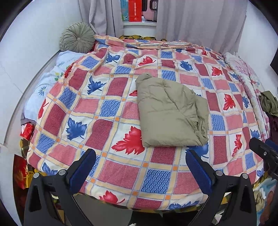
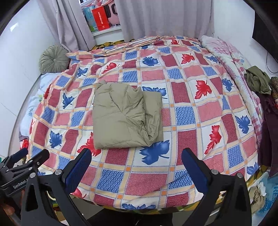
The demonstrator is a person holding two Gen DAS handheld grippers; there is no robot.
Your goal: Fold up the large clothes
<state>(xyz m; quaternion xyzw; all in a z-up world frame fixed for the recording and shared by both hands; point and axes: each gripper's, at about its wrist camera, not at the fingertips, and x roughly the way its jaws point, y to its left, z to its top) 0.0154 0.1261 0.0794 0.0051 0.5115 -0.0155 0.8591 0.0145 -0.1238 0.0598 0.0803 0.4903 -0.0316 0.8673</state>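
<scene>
A khaki padded garment (image 1: pixel 171 111) (image 2: pixel 126 118) lies folded into a thick rectangle on the bed's leaf-patterned quilt (image 1: pixel 113 107) (image 2: pixel 191 104). My left gripper (image 1: pixel 140 160) hangs above the quilt's near edge, short of the garment, open, its blue pads wide apart with nothing between them. My right gripper (image 2: pixel 136 159) stands the same way just before the garment's near edge, open and empty. The right gripper's body (image 1: pixel 264 153) shows at the right edge of the left wrist view. The left gripper's body (image 2: pixel 20 165) shows at the lower left of the right wrist view.
A round grey-green cushion (image 1: pixel 76 37) (image 2: pixel 53 59) leans at the far left corner. A heap of dark and olive clothes (image 1: pixel 268 104) (image 2: pixel 258 80) lies at the bed's right side. Curtains (image 1: pixel 199 22) and a shelf with a red box (image 1: pixel 135 10) stand behind. Red bags (image 1: pixel 26 132) lie at the left.
</scene>
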